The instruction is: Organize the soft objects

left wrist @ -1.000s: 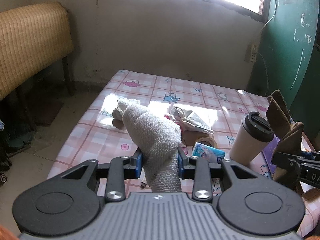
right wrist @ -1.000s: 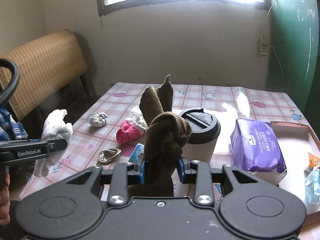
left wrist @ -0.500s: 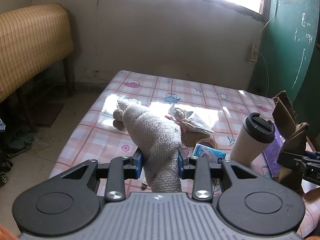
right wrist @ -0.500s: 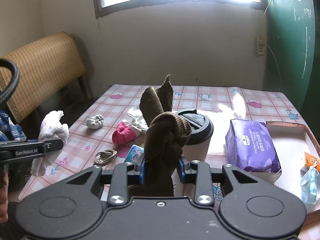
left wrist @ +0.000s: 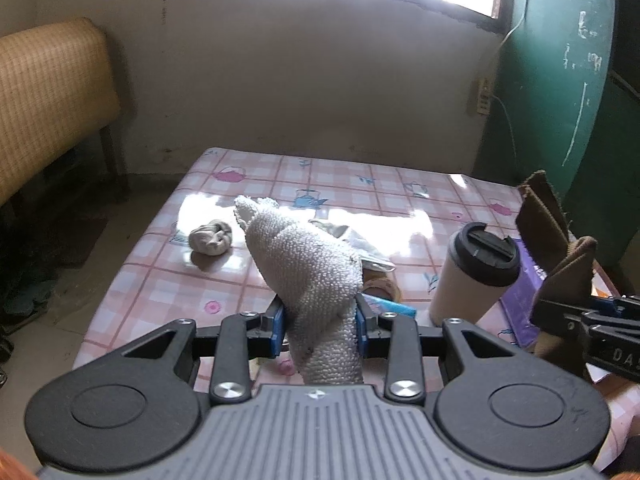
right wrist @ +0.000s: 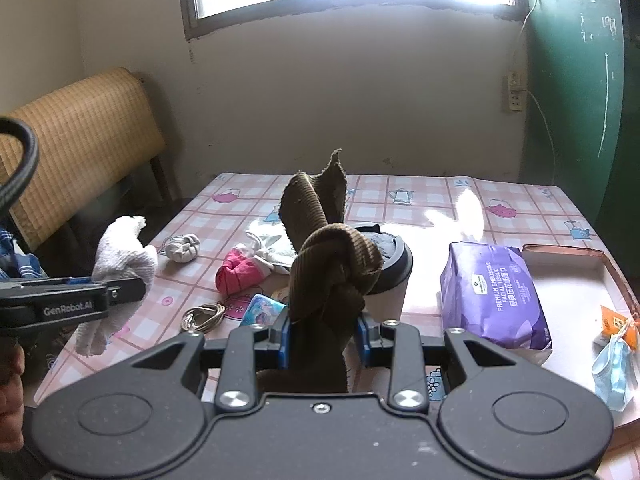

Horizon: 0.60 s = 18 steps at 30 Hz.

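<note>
My left tongs (left wrist: 319,330) pinch a white terry cloth (left wrist: 310,276) between their blue pads, its bunched end standing up over the near left edge of the counter (right wrist: 420,188). Past it on the checked cover lies a small grey balled sock (right wrist: 183,248), then a pink cloth (right wrist: 239,274) touching a crumpled white bag (right wrist: 272,250), with a coil of cord (right wrist: 203,316) and a small blue packet (right wrist: 262,309) nearer me. My right tongs (right wrist: 323,334) are pressed onto a knotted brown corduroy cloth (right wrist: 334,268), whose loose end sticks upward. Right behind it stands a lidded paper cup (left wrist: 474,276), black lid shut, so I cannot tell what is inside. Next comes a purple tissue pack (right wrist: 494,294), lying just beside a shallow open box (right wrist: 560,280) at the counter's right edge. In the box, at its near right corner, sit an orange sachet (right wrist: 616,324) and a blue face mask (right wrist: 612,372); the rest of its white floor is bare.
</note>
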Motion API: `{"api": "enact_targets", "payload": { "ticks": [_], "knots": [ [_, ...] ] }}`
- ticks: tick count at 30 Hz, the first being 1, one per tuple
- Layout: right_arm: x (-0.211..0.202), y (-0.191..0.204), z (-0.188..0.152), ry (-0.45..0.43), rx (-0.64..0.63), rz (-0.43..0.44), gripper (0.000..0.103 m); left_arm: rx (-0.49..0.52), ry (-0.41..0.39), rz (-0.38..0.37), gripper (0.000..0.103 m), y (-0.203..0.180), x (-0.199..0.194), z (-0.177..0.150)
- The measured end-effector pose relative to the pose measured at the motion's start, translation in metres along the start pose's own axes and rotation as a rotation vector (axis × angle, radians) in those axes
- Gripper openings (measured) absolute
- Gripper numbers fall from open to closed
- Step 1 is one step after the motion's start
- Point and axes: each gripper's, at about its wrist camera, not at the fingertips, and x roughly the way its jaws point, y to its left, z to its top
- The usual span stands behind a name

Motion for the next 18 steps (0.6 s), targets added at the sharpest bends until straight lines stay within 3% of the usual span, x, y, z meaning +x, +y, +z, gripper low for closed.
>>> {"api": "enact_targets", "payload": {
  "ticks": [18],
  "knots": [
    [-0.004, 0.001, 0.008, 0.005, -0.013, -0.046, 0.038, 0.041, 0.003, -0.049, 0.035, -0.03, 0.009, 0.006]
  ]
}}
